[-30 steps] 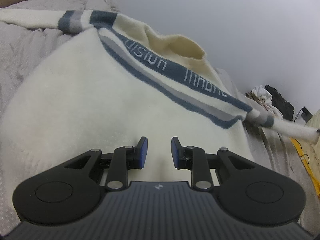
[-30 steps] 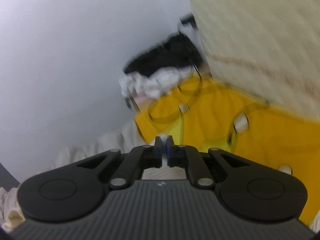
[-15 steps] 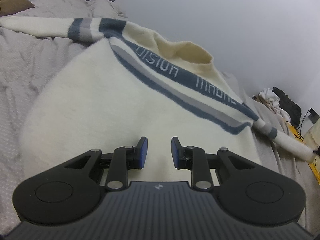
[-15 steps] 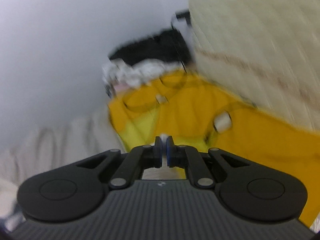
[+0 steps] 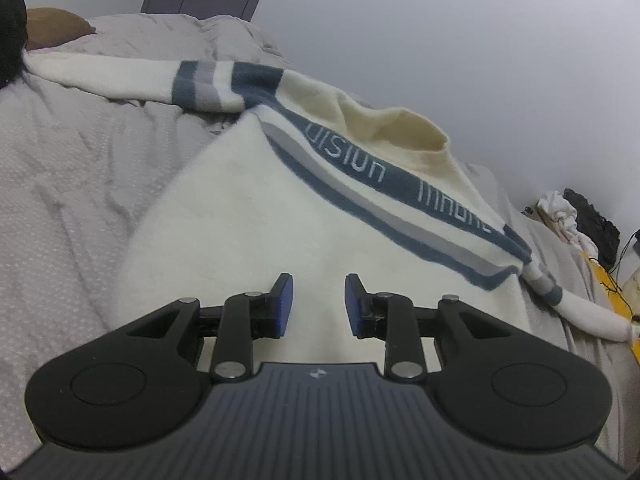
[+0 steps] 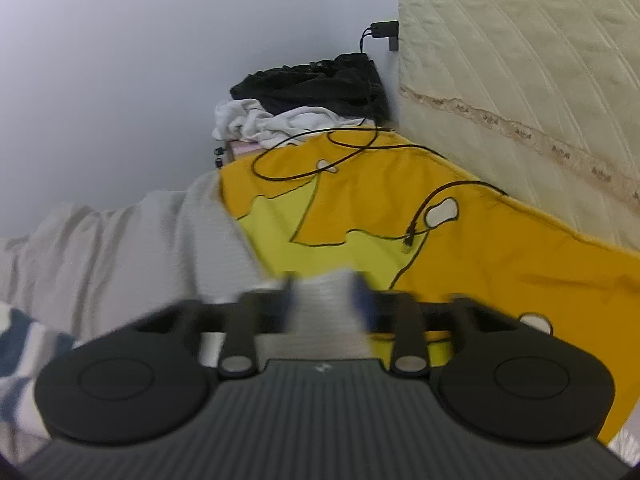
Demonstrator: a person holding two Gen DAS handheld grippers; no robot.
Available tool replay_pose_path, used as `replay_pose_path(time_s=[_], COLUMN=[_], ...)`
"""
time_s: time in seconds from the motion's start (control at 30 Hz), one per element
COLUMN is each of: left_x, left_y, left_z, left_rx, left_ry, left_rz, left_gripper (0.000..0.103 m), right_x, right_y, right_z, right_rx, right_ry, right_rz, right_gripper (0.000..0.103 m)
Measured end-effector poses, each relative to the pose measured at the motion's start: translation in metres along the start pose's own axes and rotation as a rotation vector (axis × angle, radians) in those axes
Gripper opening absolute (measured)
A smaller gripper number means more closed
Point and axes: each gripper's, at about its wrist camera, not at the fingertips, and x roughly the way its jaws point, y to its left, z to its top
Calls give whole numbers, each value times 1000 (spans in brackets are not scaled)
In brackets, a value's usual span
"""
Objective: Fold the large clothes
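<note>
Bed cover (image 5: 72, 184): grey, wrinkled, serving as the folding surface.
Sweater (image 5: 256, 216): cream with blue-grey bands, spread flat on the cover, sleeves out to both sides; judged laid out ready for folding.
Left gripper (image 5: 318, 306): jaws apart, nothing between them, poised over the sweater's lower body.
Right gripper (image 6: 326, 300): blurred; jaws have just been opening, apart, nothing held, above the cover beside the yellow blanket (image 6: 460, 248).
</note>
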Motion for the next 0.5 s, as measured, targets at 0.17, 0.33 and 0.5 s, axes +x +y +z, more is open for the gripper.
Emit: replay_pose_path(time_s=[0.17,0.33,0.5], left_x=[-8,-16,-32], left_y=[-1,3,21], left_z=[-6,-7,-5], left_rx=[22,20,-51], left_ry=[0,-4,-28], left_rz=[-8,-6,8], left_gripper=[38,39,42], right_x=[-42,-96,-154], right_y=[25,69,120], right_z=[-1,-2,-19], right_rx=[-22,-24,45], right_ry=[-28,-29,45], right_rz=[91,230,409], right_gripper=[68,68,68])
